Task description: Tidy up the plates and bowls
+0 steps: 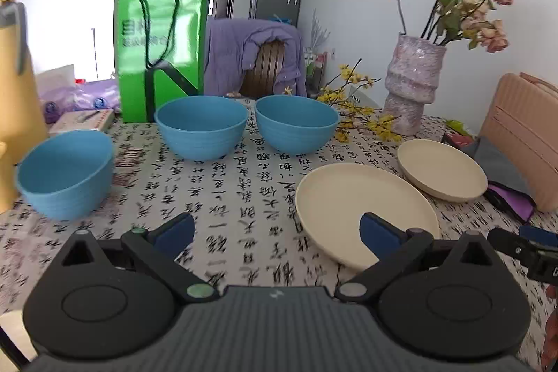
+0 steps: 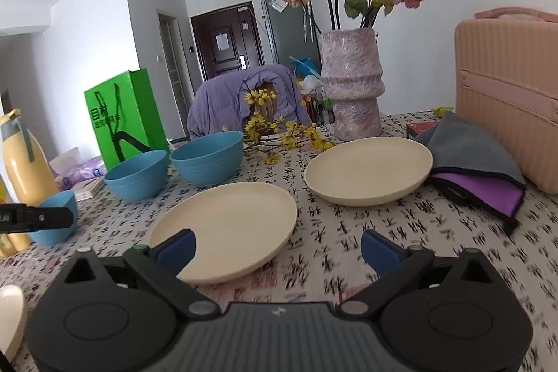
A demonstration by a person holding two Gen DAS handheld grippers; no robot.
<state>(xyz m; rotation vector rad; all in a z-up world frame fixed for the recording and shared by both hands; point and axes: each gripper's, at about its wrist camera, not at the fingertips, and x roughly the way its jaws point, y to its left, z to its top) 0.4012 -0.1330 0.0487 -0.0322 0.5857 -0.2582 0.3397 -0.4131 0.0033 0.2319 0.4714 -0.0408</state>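
The right hand-held gripper (image 2: 277, 250) hovers empty, jaws apart, above the bench (image 2: 348, 253); the near plate (image 2: 226, 225) lies flat just ahead to its left, the far plate (image 2: 369, 169) beyond. The left hand-held gripper (image 1: 277, 232), also spread, faces three upright blue bowls (image 1: 202, 128). Being round, none has a long axis.

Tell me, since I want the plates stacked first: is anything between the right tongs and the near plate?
Nothing visible. The right tongs are open, the near cream plate lies flat just ahead, and only bare tablecloth surrounds it.
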